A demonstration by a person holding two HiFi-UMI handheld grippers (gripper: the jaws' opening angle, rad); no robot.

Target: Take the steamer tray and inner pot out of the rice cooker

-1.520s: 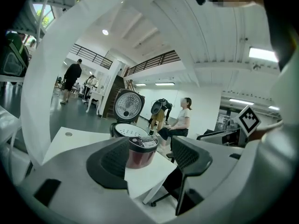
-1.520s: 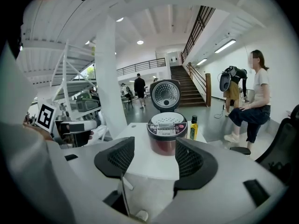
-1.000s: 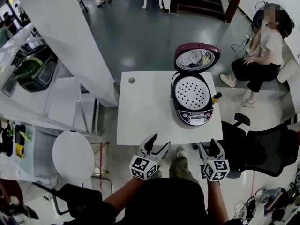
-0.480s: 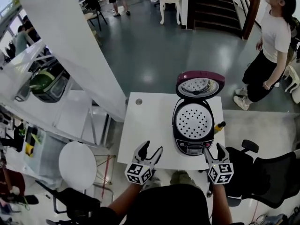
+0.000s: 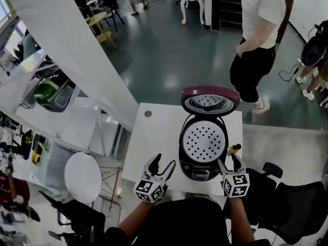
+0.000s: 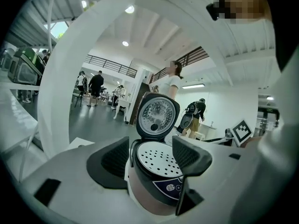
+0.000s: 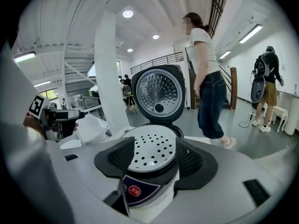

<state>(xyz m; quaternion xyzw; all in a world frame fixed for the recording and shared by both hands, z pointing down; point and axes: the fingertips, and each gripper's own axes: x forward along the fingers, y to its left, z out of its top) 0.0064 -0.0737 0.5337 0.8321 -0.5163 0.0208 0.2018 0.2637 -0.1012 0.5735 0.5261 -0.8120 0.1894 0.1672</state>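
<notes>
A dark rice cooker (image 5: 202, 152) stands on the white table (image 5: 154, 142) with its maroon lid (image 5: 210, 100) swung up at the back. A white perforated steamer tray (image 5: 204, 140) sits in its top; the inner pot is hidden under it. My left gripper (image 5: 161, 164) is open at the table's near edge, left of the cooker, which shows between its jaws (image 6: 159, 169). My right gripper (image 5: 229, 160) is open at the cooker's front right corner, with the tray (image 7: 152, 152) straight ahead of it. Neither holds anything.
A person in a white top and dark trousers (image 5: 259, 35) stands just beyond the table's far right corner. A black office chair (image 5: 287, 209) is at the right, a round white stool (image 5: 83, 177) at the left, a slanted white column (image 5: 77, 45) behind that.
Both grippers have come forward to the table's near edge, the right one close to the cooker's front. The person at the back has stood up and walked up to the table.
</notes>
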